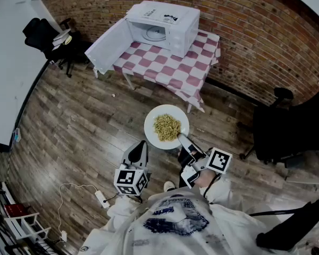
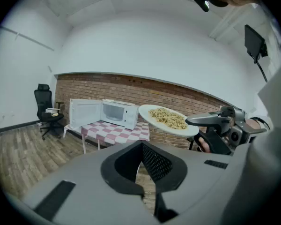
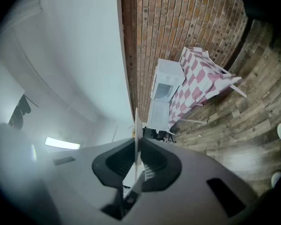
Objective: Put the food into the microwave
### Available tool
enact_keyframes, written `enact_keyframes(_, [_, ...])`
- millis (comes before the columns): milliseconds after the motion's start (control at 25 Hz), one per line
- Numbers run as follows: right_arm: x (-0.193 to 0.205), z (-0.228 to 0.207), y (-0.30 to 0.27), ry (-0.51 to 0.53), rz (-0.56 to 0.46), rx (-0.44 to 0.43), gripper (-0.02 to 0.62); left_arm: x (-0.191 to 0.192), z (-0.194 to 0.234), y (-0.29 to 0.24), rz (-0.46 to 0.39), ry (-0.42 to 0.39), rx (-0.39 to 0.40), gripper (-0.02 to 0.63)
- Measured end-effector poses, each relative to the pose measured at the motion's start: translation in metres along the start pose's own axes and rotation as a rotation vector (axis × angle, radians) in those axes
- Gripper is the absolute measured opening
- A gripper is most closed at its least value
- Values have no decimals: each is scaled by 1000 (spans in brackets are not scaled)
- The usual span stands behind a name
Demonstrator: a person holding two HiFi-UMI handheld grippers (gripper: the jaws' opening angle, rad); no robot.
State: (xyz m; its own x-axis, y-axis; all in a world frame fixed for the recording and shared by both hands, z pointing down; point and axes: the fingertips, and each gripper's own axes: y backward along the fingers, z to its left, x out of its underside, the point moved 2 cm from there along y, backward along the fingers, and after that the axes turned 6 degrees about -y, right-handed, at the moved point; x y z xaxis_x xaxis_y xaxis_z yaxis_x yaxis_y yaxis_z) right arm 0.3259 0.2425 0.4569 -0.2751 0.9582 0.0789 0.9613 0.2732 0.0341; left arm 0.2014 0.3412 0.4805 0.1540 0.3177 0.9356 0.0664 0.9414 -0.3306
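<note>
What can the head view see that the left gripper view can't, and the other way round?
Only the head view: a power strip and its cable on the floor, the person's shoe, and the plate from above.

Only the left gripper view: the left gripper up close, jaws together with nothing between them, and the white wall above the brick.

Both: the plate of food held by its rim in the right gripper, the microwave with its door open, and the checked table.

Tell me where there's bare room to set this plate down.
For the plate: the microwave cavity, door open, holds only its turntable. The checkered table is bare in front of it. The chair beyond the door is cluttered.
</note>
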Motion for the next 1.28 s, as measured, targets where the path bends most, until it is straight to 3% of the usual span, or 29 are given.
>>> enact_keyframes(200, [57,0,30,-23,-24,7,37,11,-3,53,-28,-23,-26,8])
enact_keyframes(400, [86,4,53,-36,-37,3,37,24,-13,90,-33,-41,-74,8])
enact_keyframes(720, [77,4,62,-46,-40,13,37,17,-22,93,-50,-69,-121,8])
enact_keyframes(1280, [50,-7,60,-70,-30,25,38,13,-37,63,-37,-73,-116,8])
